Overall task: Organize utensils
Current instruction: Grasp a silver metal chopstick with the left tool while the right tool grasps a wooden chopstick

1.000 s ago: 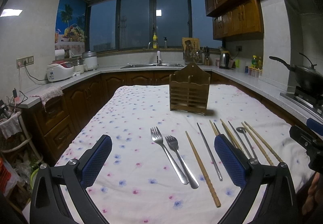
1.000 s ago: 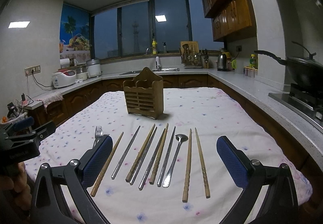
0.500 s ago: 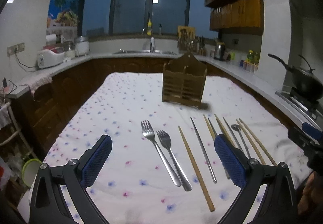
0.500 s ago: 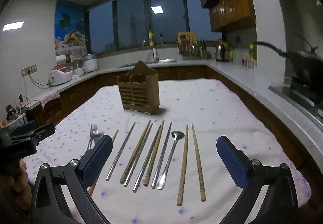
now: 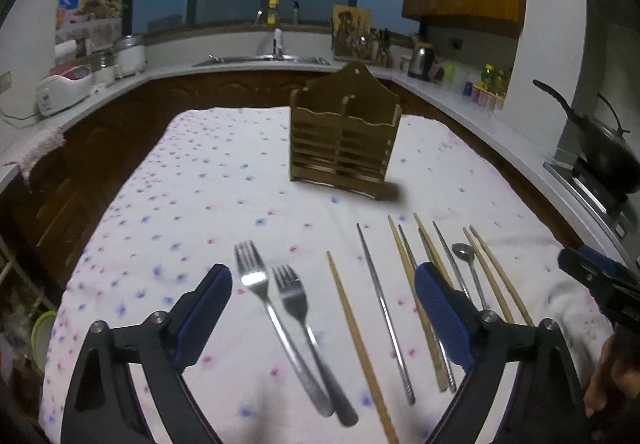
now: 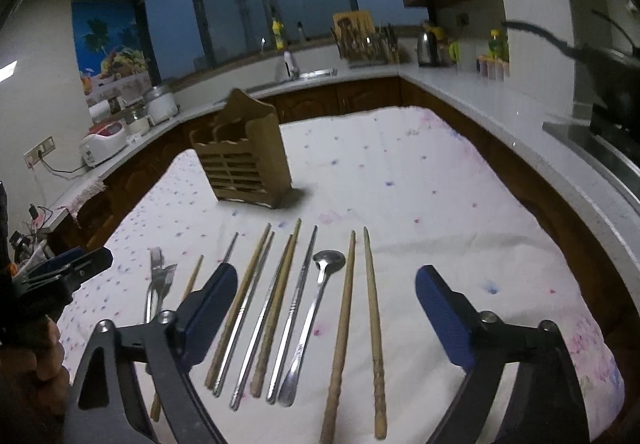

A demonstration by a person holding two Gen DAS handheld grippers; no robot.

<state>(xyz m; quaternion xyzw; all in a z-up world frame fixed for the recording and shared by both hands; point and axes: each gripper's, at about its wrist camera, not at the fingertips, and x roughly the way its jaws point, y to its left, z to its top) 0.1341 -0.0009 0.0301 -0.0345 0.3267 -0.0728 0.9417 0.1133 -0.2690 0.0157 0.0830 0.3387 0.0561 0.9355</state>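
A slatted wooden utensil holder (image 5: 344, 139) (image 6: 244, 159) stands upright mid-table on the flowered cloth (image 5: 208, 203). Nearer lie two steel forks (image 5: 288, 308) (image 6: 156, 280), wooden chopsticks (image 5: 356, 336) (image 6: 374, 308), steel chopsticks (image 5: 384, 312) (image 6: 296, 308) and a steel spoon (image 5: 466, 264) (image 6: 320, 284), all flat in a row. My left gripper (image 5: 322, 284) hovers over the forks, jaws closing, nothing pressed between them. My right gripper (image 6: 326, 284) hovers over the chopsticks and spoon, jaws also closing, pads clear of everything.
Counters ring the table: a rice cooker (image 5: 64, 87) on the left, a sink (image 5: 264, 59) at the back, a wok (image 5: 604, 147) on the stove at right. A hand (image 6: 36, 360) holds the other gripper at the left edge.
Both grippers have tilted downward and moved in over the table, so the utensils and holder look larger and nearer. Both jaws have narrowed slightly. No utensil has moved.
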